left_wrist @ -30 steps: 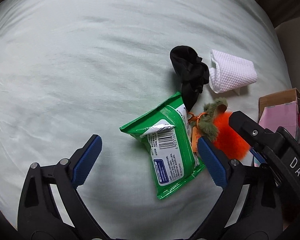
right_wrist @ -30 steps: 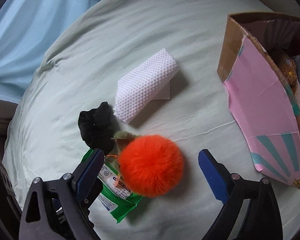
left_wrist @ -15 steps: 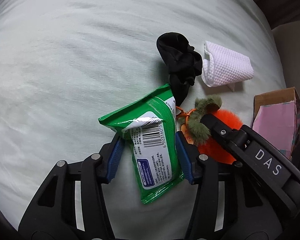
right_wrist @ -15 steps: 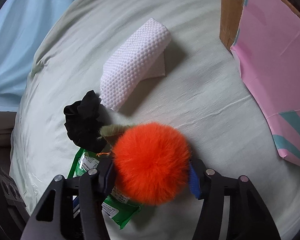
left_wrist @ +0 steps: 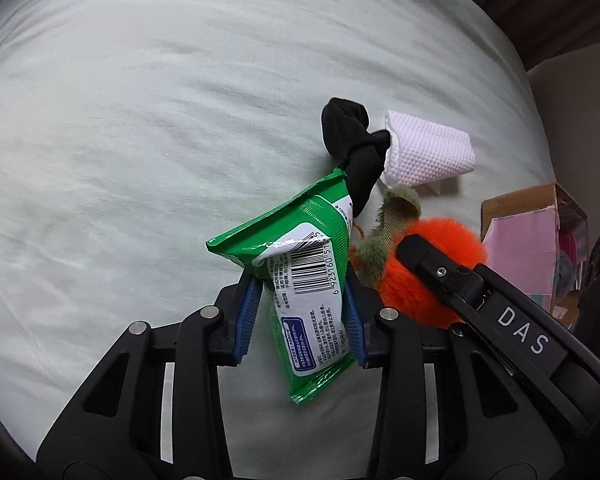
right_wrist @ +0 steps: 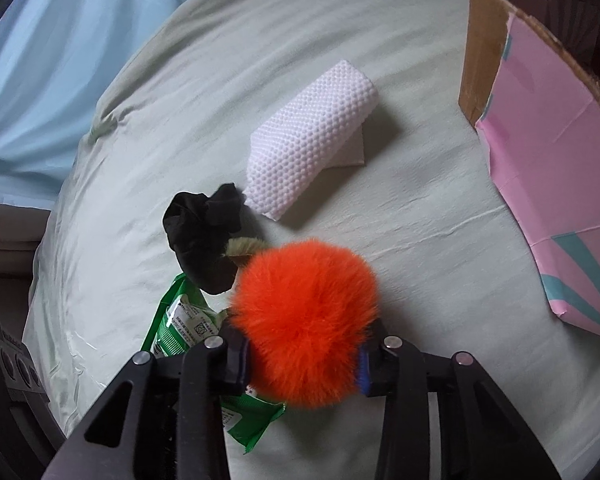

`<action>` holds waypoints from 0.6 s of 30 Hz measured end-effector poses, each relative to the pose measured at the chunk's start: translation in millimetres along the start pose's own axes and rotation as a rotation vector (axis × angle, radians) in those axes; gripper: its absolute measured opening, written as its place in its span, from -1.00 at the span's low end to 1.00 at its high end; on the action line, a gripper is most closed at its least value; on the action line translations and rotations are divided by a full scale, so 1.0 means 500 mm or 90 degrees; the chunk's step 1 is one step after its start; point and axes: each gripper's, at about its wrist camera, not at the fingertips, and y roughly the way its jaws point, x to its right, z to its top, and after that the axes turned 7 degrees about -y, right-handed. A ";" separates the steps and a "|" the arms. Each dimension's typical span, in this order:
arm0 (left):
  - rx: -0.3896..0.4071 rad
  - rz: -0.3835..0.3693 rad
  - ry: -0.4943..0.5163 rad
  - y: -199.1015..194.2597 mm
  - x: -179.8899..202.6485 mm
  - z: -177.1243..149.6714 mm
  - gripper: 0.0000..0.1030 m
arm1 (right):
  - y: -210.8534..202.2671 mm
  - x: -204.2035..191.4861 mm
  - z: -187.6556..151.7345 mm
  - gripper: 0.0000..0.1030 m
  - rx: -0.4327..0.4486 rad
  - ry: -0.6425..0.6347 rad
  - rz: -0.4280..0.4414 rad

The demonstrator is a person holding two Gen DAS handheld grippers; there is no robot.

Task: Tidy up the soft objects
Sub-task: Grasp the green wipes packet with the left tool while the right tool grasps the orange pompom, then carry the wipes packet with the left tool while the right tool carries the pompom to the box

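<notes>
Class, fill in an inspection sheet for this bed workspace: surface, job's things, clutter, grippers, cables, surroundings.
Surface: pale green bedsheet, wrinkled.
Job's things: green wipes pack; orange pompom; black scrunchie touching white textured cloth.
Clutter: nothing seen.
Grippers: left gripper shut on the wipes pack; right gripper shut on the pompom.
Cables: nothing seen.
Surroundings: cardboard box with pink lining, on the right; blue fabric beyond the bed.

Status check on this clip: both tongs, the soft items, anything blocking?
Left tongs shut on green wipes pack. Right tongs shut on orange pompom. Black cloth and white sponge lie loose on bedsheet. Box path unobstructed.
</notes>
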 end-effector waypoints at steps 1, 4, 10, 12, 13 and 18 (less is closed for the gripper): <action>0.006 -0.001 0.000 -0.013 0.002 0.001 -0.33 | -0.009 -0.005 0.001 -0.32 0.004 -0.002 0.001; 0.029 -0.007 0.002 -0.072 0.007 0.003 -0.34 | -0.047 -0.023 0.002 -0.32 0.019 -0.008 0.008; 0.078 -0.021 0.017 -0.212 0.006 -0.020 -0.34 | -0.164 -0.065 -0.012 -0.32 0.063 -0.039 0.025; 0.095 -0.025 0.025 -0.260 0.008 -0.036 -0.34 | -0.208 -0.082 -0.021 -0.32 0.081 -0.054 0.029; 0.103 -0.027 0.029 -0.282 0.010 -0.043 -0.34 | -0.232 -0.090 -0.027 -0.32 0.089 -0.063 0.031; 0.129 -0.042 0.045 -0.397 0.013 -0.084 -0.34 | -0.341 -0.105 -0.058 -0.32 0.118 -0.092 0.041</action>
